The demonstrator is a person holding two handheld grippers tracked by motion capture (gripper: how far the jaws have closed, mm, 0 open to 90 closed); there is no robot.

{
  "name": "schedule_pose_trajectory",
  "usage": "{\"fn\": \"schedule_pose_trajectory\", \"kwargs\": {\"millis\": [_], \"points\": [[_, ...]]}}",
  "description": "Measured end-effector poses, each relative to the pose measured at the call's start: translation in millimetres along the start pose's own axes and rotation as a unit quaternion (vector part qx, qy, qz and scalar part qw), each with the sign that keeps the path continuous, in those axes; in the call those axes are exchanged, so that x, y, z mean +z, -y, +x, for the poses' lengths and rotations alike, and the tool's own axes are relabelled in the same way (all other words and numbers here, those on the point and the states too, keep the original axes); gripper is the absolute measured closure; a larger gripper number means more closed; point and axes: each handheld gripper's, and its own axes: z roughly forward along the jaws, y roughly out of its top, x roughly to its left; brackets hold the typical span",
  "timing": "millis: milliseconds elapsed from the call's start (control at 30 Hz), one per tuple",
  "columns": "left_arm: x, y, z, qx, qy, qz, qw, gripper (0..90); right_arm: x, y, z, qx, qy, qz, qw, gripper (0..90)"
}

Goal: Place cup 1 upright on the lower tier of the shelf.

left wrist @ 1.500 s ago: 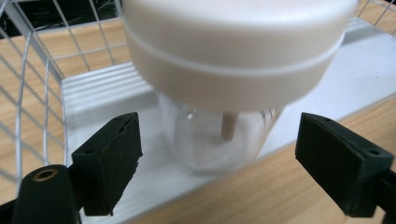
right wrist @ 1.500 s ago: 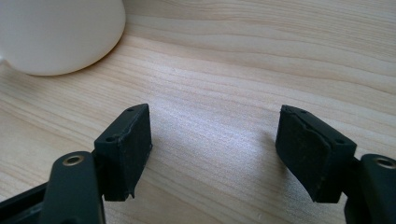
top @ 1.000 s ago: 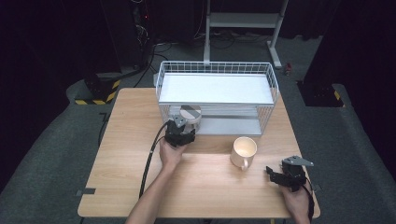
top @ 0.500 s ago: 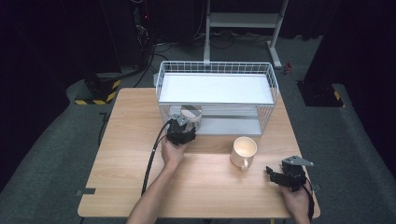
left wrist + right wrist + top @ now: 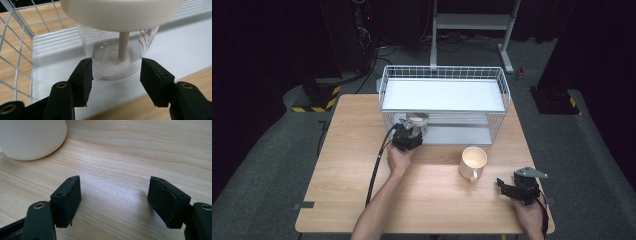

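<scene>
Standing by the wooden table (image 5: 342, 200), I see a white wire rack (image 5: 442, 75) at its far side, with a cream mug (image 5: 473, 161) out on the bare wood in front of it. The work is on the rack's lower shelf. A clear plastic cup (image 5: 112, 52) stands upright there, near the left end just inside the mesh. It has a wide white lid (image 5: 122, 12) and a pale stick (image 5: 123, 46) running down inside it.

The left gripper (image 5: 116, 72) reaches in low at the cup's base, and its jaws have just been closing with the cup between them. The black pads (image 5: 83, 75) now sit against either side of the rounded bottom. The clear plastic makes the contact line hard to read, but I take this to be a grip. If so, the grasp step is done, and the cup looks ready to be drawn out from under the upper shelf. The lid sits close beneath that shelf, so a straight pull toward the person seems safer than a lift.

The right gripper (image 5: 113, 200) rests low over the wood near the mug, jaws half apart and holding nothing.
</scene>
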Motion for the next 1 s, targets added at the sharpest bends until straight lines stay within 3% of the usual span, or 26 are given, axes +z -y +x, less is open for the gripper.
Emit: {"fn": "schedule_pose_trajectory", "kwargs": {"millis": [67, 267, 600, 667, 700, 867, 1000], "points": [[2.7, 0.3, 0.8, -0.010, 0.002, 0.001, 0.9999, 44.7, 0.0, 0.0, -0.1, -0.001, 0.000, 0.000, 1.0000, 27.1], [9.3, -4.1, 2.6, -0.002, -0.004, 0.014, 0.9999, 44.8, 0.0, 0.0, 0.0, 0.000, 0.000, 0.000, 1.0000, 27.1], [12.2, -5.5, 2.4, -0.008, 0.002, 0.017, 0.9998, 44.1, 0.0, 0.0, -0.1, -0.001, 0.000, 0.000, 1.0000, 27.1], [10.2, -4.1, 2.2, -0.015, 0.014, 0.014, 0.9997, 43.2, 0.0, 0.1, -0.1, -0.001, 0.000, 0.000, 1.0000, 27.1], [7.8, -3.8, 2.6, -0.007, 0.009, 0.012, 0.9999, 42.7, 0.0, 0.1, -0.1, -0.001, 0.000, 0.000, 1.0000, 27.1], [-1.6, -1.6, 2.1, -0.006, 0.019, 0.008, 0.9998, 38.8, 0.0, 0.1, -0.1, -0.001, 0.000, 0.000, 1.0000, 27.1], [-11.7, 0.4, 2.5, -0.008, 0.036, -0.001, 0.9993, 35.9, -0.1, 0.1, -0.1, -0.001, 0.000, 0.000, 1.0000, 27.1]]}}
